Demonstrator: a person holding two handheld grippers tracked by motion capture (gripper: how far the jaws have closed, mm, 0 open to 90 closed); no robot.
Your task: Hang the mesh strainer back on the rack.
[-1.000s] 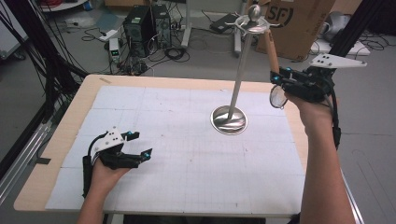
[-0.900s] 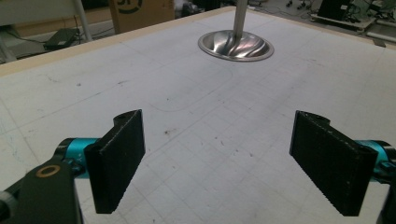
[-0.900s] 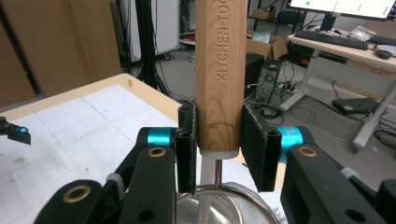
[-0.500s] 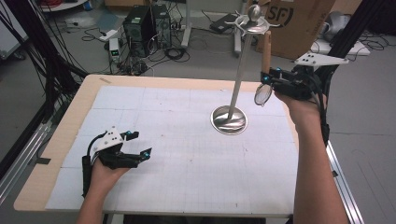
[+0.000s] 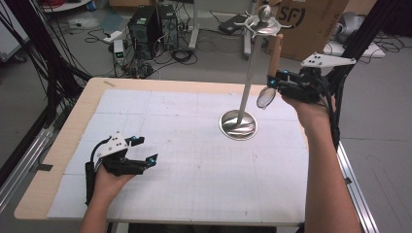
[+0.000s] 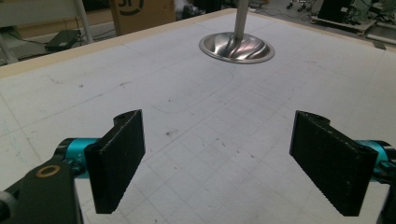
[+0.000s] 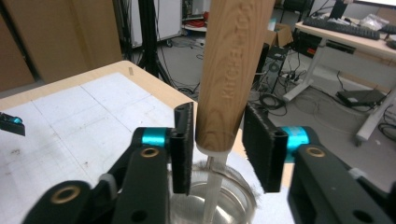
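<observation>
We see a glossy polished-metal stand (image 5: 239,124) at centre frame, a smooth matt wooden handle (image 7: 233,70) with a shiny metal strainer (image 5: 265,98), and rough matt black gripper pads (image 6: 119,161).

Pressed into the wooden handle (image 7: 233,70) run letters that read roughly "KITCHEN TOO", the end cut off, while the cardboard box (image 5: 311,24) on the floor beyond the desk carries large dark letters that look like "SF".
</observation>
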